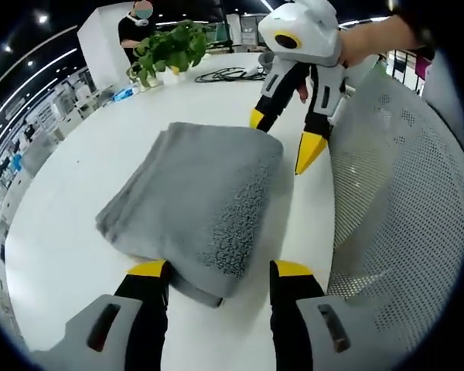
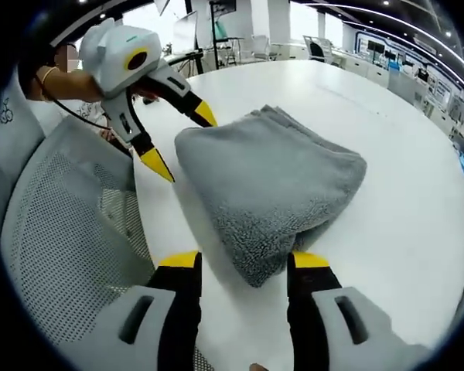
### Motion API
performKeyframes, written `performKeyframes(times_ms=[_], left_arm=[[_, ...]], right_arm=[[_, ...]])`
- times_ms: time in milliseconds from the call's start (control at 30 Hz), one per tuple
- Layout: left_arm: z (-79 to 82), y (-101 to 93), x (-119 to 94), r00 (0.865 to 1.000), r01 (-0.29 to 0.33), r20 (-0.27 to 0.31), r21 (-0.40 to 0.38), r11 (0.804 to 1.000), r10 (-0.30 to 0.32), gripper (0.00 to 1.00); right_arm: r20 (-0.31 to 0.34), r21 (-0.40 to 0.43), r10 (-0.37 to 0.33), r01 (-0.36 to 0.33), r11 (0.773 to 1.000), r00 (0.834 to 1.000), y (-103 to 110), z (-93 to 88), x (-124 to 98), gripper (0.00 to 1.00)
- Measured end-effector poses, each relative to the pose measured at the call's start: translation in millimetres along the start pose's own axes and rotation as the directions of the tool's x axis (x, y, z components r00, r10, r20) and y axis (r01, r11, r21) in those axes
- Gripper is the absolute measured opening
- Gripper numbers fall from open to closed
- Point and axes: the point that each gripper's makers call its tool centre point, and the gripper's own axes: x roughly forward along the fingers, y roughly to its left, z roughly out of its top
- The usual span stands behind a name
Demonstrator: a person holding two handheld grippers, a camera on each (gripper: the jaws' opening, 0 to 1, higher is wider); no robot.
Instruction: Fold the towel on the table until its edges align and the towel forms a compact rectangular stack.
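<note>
A grey towel (image 1: 193, 193) lies folded into a thick rectangular stack on the white table (image 1: 69, 209). My left gripper (image 1: 220, 270) is open, its yellow-tipped jaws standing either side of the towel's near end. My right gripper (image 1: 283, 135) is open at the towel's far right corner, held by a hand (image 1: 371, 35). In the right gripper view the towel (image 2: 278, 178) runs away from me, and my right gripper (image 2: 246, 261) straddles its near corner, open. The left gripper (image 2: 180, 139) is open at the far left corner, one jaw touching the towel's edge.
A grey mesh chair back (image 1: 402, 201) stands close against the table's edge, by the towel (image 2: 69, 232). A potted plant (image 1: 170, 46) and black cables (image 1: 232, 74) sit at the table's far end. A person (image 1: 139, 23) stands behind the plant.
</note>
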Motion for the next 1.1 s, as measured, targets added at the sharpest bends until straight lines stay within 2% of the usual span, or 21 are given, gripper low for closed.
performKeyframes(times_ms=[300, 533, 667, 1100], left_arm=[[-1.7, 8.6, 1, 1.0, -0.018, 0.016, -0.012, 1.0, 0.019, 0.43], [-0.9, 14.1, 4, 1.0, -0.011, 0.016, -0.026, 1.0, 0.011, 0.41], [0.8, 22.0, 6, 1.0, -0.014, 0.017, -0.034, 0.999, 0.014, 0.41], [9.0, 60.2, 18, 0.998, -0.051, 0.025, -0.084, 0.995, 0.053, 0.4]], right_arm=[[0.033, 0.071, -0.006, 0.003, 0.997, 0.999, -6, 3.8, 3, 0.31], [0.044, 0.101, -0.001, -0.004, 0.995, 0.999, -13, 7.2, 8, 0.3], [0.05, 0.132, 0.002, -0.009, 0.991, 0.999, -21, 11.6, 11, 0.3], [0.081, 0.157, -0.034, 0.021, 0.987, 0.996, -57, 34.3, 21, 0.29]])
